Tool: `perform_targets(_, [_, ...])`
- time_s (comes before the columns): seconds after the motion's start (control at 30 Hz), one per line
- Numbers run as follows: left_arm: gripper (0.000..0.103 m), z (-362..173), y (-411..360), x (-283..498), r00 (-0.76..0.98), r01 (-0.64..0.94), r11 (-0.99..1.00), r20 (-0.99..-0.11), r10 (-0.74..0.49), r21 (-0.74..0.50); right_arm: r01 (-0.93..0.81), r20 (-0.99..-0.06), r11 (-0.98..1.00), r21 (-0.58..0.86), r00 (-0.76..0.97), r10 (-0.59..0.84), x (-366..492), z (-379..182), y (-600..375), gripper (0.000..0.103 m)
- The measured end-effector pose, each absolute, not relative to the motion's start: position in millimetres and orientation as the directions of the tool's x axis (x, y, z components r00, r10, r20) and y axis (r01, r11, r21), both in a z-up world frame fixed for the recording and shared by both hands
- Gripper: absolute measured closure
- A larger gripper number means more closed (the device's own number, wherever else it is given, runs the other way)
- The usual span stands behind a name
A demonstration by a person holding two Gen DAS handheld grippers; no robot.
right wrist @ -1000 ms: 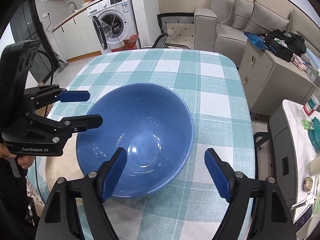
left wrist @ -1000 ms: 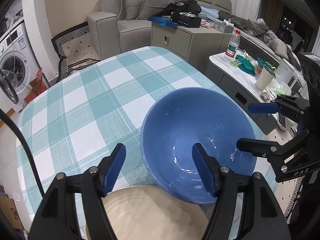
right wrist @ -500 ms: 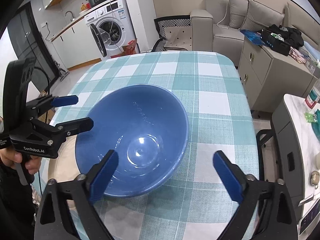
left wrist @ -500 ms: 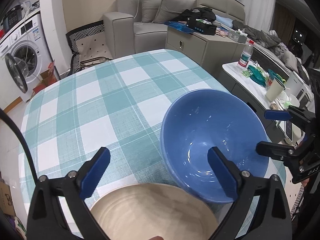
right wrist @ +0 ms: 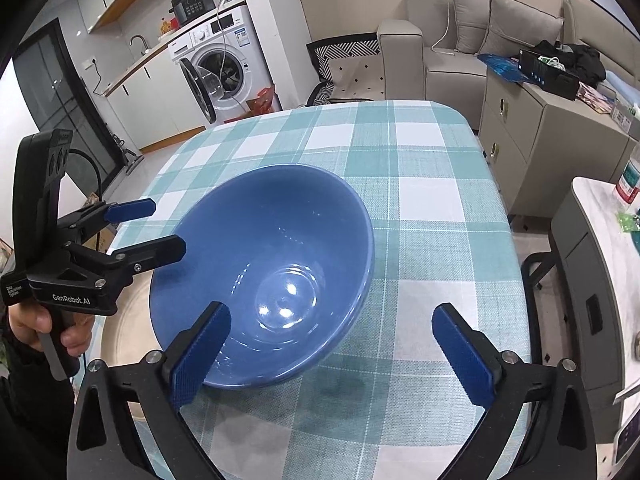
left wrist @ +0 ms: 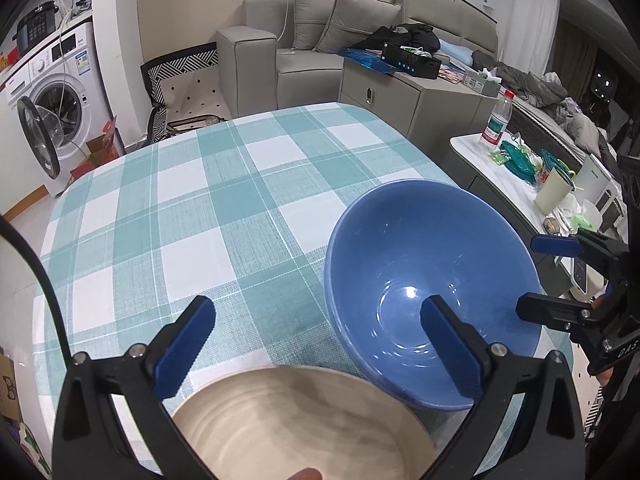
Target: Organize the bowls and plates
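A large blue bowl (left wrist: 432, 280) sits on the checked table (left wrist: 224, 200), empty; it also shows in the right wrist view (right wrist: 272, 256). A beige plate (left wrist: 300, 428) lies next to it at the table's near edge, partly under the bowl's rim; in the right wrist view the plate (right wrist: 124, 340) shows left of the bowl. My left gripper (left wrist: 316, 344) is open and empty above the plate, its right finger over the bowl's near side. My right gripper (right wrist: 332, 344) is open and empty, its left finger over the bowl's near rim.
A grey cabinet (left wrist: 404, 104) and a side counter with a bottle (left wrist: 496, 120) and cups stand past the table's right edge. A sofa (left wrist: 304, 40) is behind, a washing machine (right wrist: 224, 72) at far left. The table's far half (right wrist: 380, 144) is bare cloth.
Both grippers have opened wider and drawn back from the bowl. The bowl stays on the table beside the plate.
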State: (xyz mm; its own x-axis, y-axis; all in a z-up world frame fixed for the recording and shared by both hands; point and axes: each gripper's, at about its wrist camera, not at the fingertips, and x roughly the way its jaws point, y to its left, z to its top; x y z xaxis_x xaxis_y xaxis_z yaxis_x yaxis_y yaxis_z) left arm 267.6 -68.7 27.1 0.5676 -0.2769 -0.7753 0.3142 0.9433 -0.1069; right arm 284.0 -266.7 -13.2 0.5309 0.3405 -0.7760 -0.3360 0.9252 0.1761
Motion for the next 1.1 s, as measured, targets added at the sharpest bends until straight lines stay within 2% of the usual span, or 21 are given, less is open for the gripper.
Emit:
perform_targets(0.43, [0.0, 17, -67, 265, 0.573, 0.276, 0.952, -0.773, -0.273, -0.131, -0.31, -0.736, 0.896, 0.318, 0.515, 0.44, 282, -30, -270, 0.001])
perform_targets(0.7, [0.001, 16, -74, 262, 0.576, 0.307, 0.944, -0.765, -0.287, -0.122, -0.319, -0.728, 0.884, 0.34, 0.506, 0.463, 281, -37, -267, 0.001])
perform_targets(0.9, [0.004, 12, -78, 263, 0.564, 0.318, 0.937, -0.766, -0.309, -0.144, -0.31, -0.726, 0.877, 0.366, 0.495, 0.478, 282, -43, -269, 0.017])
perform_targets(1.1, [0.021, 6, -82, 264, 0.538, 0.33, 0.929, -0.776, -0.329, -0.165, -0.313, -0.719, 0.868, 0.386, 0.487, 0.496, 281, -47, -269, 0.024])
